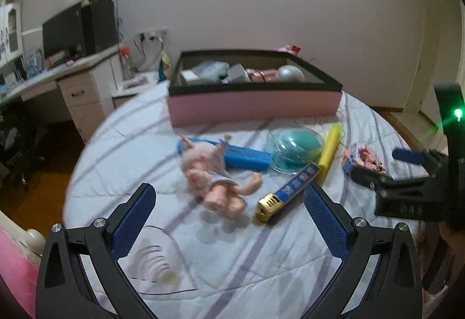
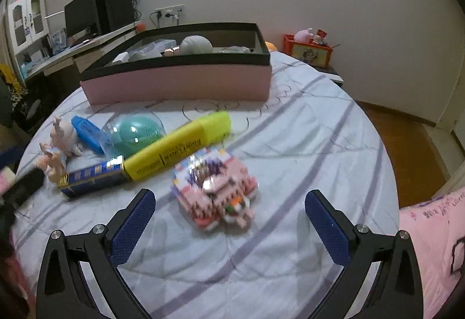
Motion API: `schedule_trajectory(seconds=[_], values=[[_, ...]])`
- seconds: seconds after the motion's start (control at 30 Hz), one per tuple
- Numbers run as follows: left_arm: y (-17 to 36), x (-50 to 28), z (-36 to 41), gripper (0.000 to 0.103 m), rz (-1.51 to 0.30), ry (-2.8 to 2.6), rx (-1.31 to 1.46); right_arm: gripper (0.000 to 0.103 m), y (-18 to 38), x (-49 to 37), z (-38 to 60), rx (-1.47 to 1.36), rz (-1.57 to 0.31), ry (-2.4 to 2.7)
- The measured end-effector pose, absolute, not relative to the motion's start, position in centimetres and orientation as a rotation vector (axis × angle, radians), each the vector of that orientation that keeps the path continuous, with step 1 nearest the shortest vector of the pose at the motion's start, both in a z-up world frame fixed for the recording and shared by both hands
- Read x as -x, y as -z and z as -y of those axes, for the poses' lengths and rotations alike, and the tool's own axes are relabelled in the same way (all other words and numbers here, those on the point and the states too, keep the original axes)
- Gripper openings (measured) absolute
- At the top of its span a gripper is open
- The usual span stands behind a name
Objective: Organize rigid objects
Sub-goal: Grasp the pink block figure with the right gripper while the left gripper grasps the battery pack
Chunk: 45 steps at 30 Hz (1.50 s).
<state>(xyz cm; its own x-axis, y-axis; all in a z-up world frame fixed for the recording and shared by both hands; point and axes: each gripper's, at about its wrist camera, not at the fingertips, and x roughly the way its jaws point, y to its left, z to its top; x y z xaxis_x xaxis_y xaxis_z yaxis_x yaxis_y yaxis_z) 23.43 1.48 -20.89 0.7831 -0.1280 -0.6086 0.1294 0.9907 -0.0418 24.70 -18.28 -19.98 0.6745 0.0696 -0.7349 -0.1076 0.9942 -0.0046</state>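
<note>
Both grippers hover with jaws wide and empty over the bed (image 2: 290,144), the right gripper (image 2: 229,214) lined up on the pink block model (image 2: 216,191), so next comes closing on it and carrying it to the box (image 2: 180,80).

On the striped white bedspread (image 2: 305,144) lay six loose items. A pink plastic doll figure (image 1: 215,173) in a pale blue garment lay on its side at the left. Behind it, a flat blue plastic case (image 1: 247,157), touching a clear dome with a teal ball inside (image 2: 132,134). A fat yellow highlighter marker (image 2: 177,149) lay diagonally, its lower end meeting a long blue-and-gold rectangular box (image 2: 93,175). A pink toy-brick building model (image 2: 216,192) sat apart, nearest, blurred. At the far side stood an open pink box with a black rim (image 2: 180,83), already holding a grey ball and other items.
</note>
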Motion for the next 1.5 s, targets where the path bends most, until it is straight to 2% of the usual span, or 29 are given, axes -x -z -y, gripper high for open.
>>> schedule_trajectory(seconds=[0.1, 0.17, 0.27, 0.73, 0.8, 1.0, 1.07, 1.1, 1.17, 1.23, 1.3, 1.43, 1.5], values=[[21.2, -23.7, -0.5, 0.103, -0.669, 0.157, -0.012, 0.103, 20.3, -26.0, 18.2, 0.098, -0.870, -0.094], [21.5, -24.0, 0.4, 0.103, -0.680, 0.153, -0.050, 0.097, 20.7, -26.5, 18.4, 0.085, -0.907, -0.123], [21.6, -24.4, 1.1, 0.103, -0.697, 0.147, -0.081, 0.063, 20.4, -26.0, 19.1, 0.061, -0.886, -0.131], [21.8, -23.8, 3.1, 0.102, -0.750, 0.181, -0.085, 0.063, 20.3, -24.5, 22.1, -0.012, -0.861, -0.196], [22.2, -24.4, 3.1, 0.098, -0.775, 0.177, -0.084, 0.063, 20.4, -24.6, 22.0, -0.008, -0.856, -0.199], [23.2, -26.2, 3.3, 0.075, -0.849, 0.206, -0.091, 0.063, 20.5, -24.5, 22.3, -0.018, -0.847, -0.212], [23.1, -26.2, 3.7, 0.057, -0.852, 0.226, -0.099, 0.063, 20.6, -24.4, 22.3, -0.020, -0.844, -0.212], [23.0, -26.2, 3.9, 0.053, -0.854, 0.233, -0.108, 0.063, 20.6, -24.4, 22.3, -0.018, -0.843, -0.211], [22.9, -25.9, 4.3, 0.035, -0.854, 0.244, -0.125, 0.063, 20.6, -24.4, 22.3, -0.018, -0.841, -0.208], [22.7, -25.6, 4.2, 0.030, -0.862, 0.296, -0.085, 0.063, 20.5, -24.3, 22.4, -0.028, -0.840, -0.208], [22.7, -25.5, 4.4, 0.030, -0.869, 0.320, -0.070, 0.063, 20.5, -24.2, 22.5, -0.042, -0.839, -0.209], [22.9, -26.2, 4.8, 0.037, -0.869, 0.316, -0.075, 0.063, 20.5, -24.1, 22.3, -0.034, -0.839, -0.200], [23.0, -26.7, 5.2, 0.037, -0.864, 0.322, -0.086, 0.064, 20.5, -24.2, 22.2, -0.026, -0.842, -0.194]])
